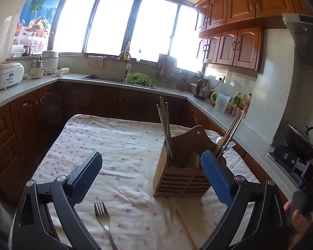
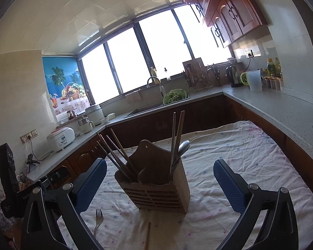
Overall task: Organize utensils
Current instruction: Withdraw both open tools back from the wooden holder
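The slatted wooden utensil holder (image 2: 156, 189) stands upright on the white cloth with small pink and blue dots (image 2: 240, 156), straight ahead of the right gripper (image 2: 159, 187) and between its spread blue pads; in the left wrist view it sits ahead and toward the right-hand pad of the left gripper (image 1: 151, 181). Its compartments keep the wooden and metal chopsticks (image 2: 178, 133) on end, handles down and tips fanning upward, with a metal spoon (image 2: 183, 146) and a fork's tines (image 1: 229, 145) showing among them; standing them this way sorts them and leaves the tops free to pick.

Two pieces are not yet sorted. A silver metal fork (image 1: 103, 218) lies flat on the cloth just in front of the left gripper, between its fingers, long axis running away from the camera, tines toward the holder and handle toward the person. A single pale wooden chopstick (image 1: 184, 229) lies nearer that gripper's right finger, slanting up and leftward toward the holder's base.

Both grippers are spread wide and carry nothing. Probably the fork comes next.
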A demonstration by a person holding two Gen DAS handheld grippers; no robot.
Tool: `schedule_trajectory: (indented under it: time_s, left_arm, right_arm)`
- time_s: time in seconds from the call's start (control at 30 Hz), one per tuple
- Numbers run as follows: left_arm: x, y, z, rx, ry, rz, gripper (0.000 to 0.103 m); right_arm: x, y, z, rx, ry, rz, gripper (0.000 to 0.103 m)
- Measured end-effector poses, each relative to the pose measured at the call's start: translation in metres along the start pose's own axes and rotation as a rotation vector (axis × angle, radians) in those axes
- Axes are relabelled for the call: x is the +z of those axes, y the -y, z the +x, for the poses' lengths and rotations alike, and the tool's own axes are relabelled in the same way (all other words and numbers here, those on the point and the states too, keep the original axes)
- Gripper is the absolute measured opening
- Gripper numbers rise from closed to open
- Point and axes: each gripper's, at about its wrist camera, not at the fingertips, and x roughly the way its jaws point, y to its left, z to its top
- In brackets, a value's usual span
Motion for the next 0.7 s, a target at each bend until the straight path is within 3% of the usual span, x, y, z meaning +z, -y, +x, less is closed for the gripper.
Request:
schedule_trajectory:
  time_s: [0.4, 0.7]
  left_arm:
    - [-0.015, 0.014, -0.045, 0.075, 0.011, 0.060, 0.103]
    - [-0.008, 0.028, -0.081, 0.118, 0.065, 0.111, 0.103]
  right_arm:
    - [-0.025, -0.019, -0.047, 0.003, 0.011, -0.076, 0.103]
    - [0.002, -0.053, -0.092, 0.002, 0.127, -0.223, 0.103]
